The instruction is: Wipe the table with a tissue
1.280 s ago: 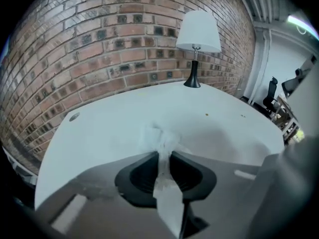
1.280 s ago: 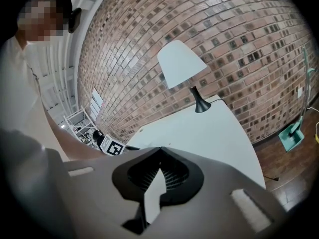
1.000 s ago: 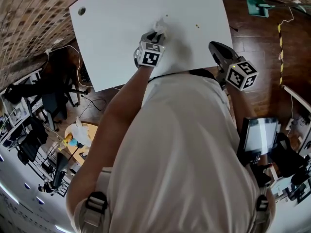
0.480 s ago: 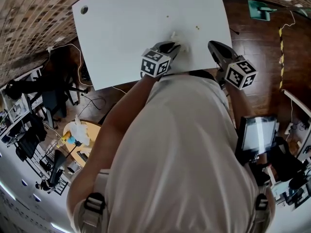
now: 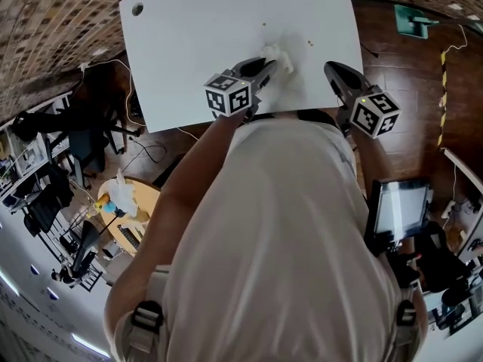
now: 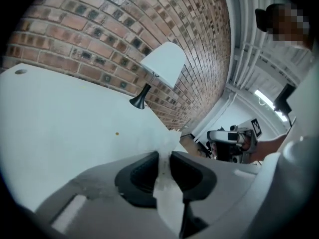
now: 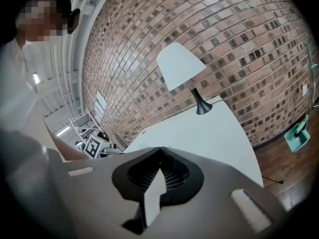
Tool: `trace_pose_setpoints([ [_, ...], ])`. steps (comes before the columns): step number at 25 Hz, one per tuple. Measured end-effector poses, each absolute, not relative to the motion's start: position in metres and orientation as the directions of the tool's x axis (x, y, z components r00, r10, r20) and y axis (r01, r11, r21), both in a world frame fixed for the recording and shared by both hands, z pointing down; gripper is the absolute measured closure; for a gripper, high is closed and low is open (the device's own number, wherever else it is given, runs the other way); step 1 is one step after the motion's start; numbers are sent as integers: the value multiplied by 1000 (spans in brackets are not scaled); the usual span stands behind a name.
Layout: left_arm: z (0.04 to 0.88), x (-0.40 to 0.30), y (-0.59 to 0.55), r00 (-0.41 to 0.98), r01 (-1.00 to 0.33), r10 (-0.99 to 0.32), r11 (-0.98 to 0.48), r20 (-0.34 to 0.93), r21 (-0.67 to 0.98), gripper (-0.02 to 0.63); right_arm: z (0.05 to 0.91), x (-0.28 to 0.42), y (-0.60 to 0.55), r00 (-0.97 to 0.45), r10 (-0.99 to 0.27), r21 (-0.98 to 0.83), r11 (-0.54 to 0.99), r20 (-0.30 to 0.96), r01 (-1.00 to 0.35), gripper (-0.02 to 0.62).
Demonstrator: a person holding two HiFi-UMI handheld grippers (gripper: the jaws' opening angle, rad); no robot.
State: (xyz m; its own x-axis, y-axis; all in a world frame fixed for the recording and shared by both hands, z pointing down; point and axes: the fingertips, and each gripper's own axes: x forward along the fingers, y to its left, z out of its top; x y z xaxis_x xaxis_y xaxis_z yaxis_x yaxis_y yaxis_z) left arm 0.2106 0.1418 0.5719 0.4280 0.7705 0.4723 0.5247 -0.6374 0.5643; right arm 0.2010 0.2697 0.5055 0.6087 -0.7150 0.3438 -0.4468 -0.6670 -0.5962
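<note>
The white table (image 5: 196, 44) fills the top of the head view. My left gripper (image 5: 269, 63) hovers near the table's near edge, shut on a crumpled white tissue (image 5: 279, 53) that sticks out past its tips. In the left gripper view the tissue (image 6: 165, 185) runs between the pressed jaws of the left gripper (image 6: 164, 156), above the table (image 6: 60, 113). Small brown specks (image 5: 308, 42) lie on the table beyond the tissue; one speck (image 6: 117, 133) shows ahead of the jaws. My right gripper (image 5: 330, 69) hangs at the table's near right edge, shut and empty, its tips (image 7: 160, 149) meeting.
A lamp (image 6: 160, 66) with a white shade stands at the table's far edge by the brick wall (image 7: 224, 34). A round cable hole (image 5: 136, 9) is in the far left corner. A green dustpan (image 5: 412, 15) lies on the wooden floor at right.
My left gripper has carried the tissue from the table's middle toward the near right, lifting and rolling as it went. The right gripper has stayed put.
</note>
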Motion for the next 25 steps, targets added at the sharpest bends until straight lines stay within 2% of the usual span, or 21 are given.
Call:
trace_pose_setpoints([
  [4,576,218,128,509,447,704,-708,495,547,525,506,207,272,586,-736,-602,-649,340,-466,591],
  [9,569,258,72,688,230,543,-793,482,564,525,506,211,277,555,-758,-602,-630,341,-490,591],
  [13,566,285,39,730,170,461,-838,504,519,525,504,211,275,548,-763,-597,-627,342,-501,591],
  [19,581,316,16,680,213,236,-970,694,121,523,504,212,284,561,-754,-592,-636,342,-495,591],
  [22,575,329,8,710,214,74,-970,700,-115,525,506,211,300,583,-735,-596,-652,346,-469,591],
  [25,577,339,9,741,233,-13,-933,671,-275,525,509,211,318,604,-716,-605,-665,349,-438,591],
])
